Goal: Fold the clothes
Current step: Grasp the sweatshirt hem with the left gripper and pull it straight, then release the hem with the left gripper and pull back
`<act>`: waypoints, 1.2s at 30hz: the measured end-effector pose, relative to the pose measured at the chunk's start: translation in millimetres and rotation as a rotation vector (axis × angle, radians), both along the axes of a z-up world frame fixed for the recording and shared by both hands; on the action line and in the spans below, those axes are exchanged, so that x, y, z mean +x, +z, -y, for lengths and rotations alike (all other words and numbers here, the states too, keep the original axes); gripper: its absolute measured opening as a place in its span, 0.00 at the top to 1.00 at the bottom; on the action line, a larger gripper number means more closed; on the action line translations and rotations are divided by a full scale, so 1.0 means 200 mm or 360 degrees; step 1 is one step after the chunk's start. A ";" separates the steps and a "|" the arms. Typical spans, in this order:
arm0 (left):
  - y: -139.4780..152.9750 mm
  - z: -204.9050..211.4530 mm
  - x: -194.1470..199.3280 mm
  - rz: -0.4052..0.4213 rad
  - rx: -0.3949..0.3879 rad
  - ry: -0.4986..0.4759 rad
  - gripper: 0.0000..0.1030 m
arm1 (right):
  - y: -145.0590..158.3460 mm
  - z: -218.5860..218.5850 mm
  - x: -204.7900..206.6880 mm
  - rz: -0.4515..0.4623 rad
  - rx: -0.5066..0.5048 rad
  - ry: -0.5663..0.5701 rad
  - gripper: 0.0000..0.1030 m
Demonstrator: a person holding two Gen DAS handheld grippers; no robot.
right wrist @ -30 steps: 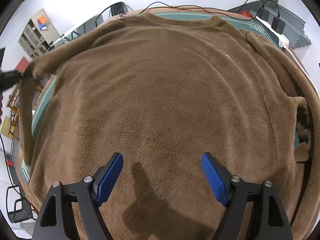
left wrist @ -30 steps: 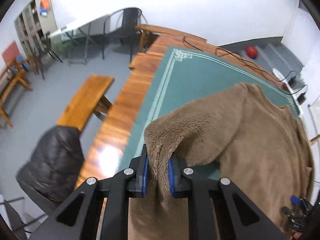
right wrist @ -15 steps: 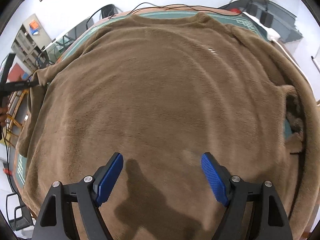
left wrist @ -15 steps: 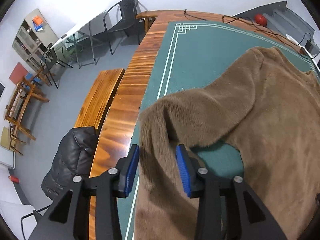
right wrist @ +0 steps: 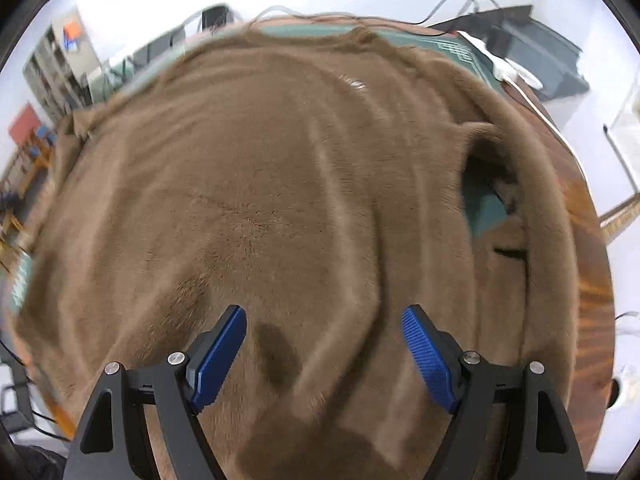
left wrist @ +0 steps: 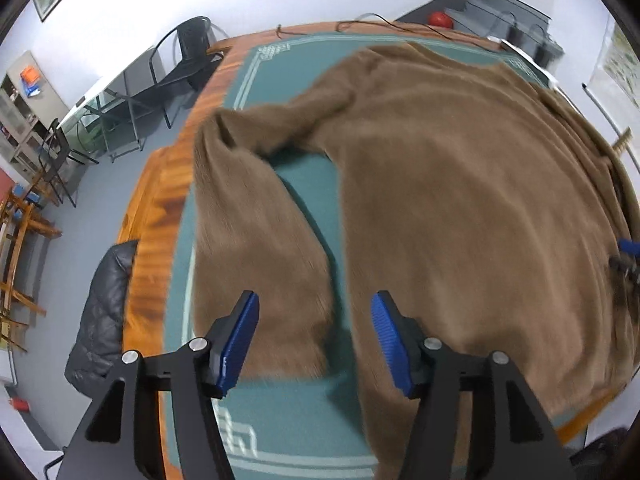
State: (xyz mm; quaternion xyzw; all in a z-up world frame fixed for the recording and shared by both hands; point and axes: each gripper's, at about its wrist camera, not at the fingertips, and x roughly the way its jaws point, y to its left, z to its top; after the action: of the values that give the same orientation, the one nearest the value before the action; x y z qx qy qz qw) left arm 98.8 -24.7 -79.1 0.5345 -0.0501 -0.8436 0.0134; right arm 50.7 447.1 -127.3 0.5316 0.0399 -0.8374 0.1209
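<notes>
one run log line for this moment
left gripper: open | right gripper: open | sweater: flat on table mat, unfolded

A brown fleece sweater (left wrist: 460, 184) lay spread flat across the green table mat (left wrist: 280, 420), its fuzzy body broad and mostly smooth, with a few shallow ridges running across the pile. One sleeve (left wrist: 252, 232) was bent at the elbow: it ran out sideways from the shoulder, then doubled back, its cuff end resting on the mat just beside the body, a wedge of green showing between them. On the opposite side the other sleeve (right wrist: 516, 216) curled along the edge, framing a small patch of mat.
</notes>
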 end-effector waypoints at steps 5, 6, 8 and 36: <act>-0.05 -0.02 0.18 0.0046 0.0023 0.0095 0.38 | -0.03 -0.23 0.10 0.0039 -0.0012 -0.0112 0.20; -0.05 -0.02 0.21 0.0045 0.0029 0.0112 0.38 | -0.05 -0.28 0.11 0.0040 0.0013 -0.0152 0.20; -0.04 -0.04 0.27 0.0039 0.0014 0.0131 0.38 | -0.07 -0.39 0.12 0.0040 0.0064 -0.0226 0.20; -0.22 -0.13 0.58 0.0175 -0.0010 0.0082 0.36 | 0.14 0.07 0.78 -0.0305 0.0162 0.0628 0.20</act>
State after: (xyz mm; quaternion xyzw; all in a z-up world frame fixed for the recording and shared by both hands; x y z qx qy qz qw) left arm 214.4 1.9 -122.1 0.5812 -0.0396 -0.8121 0.0341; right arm 207.4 432.2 -99.3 0.4370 0.1964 -0.8411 0.2510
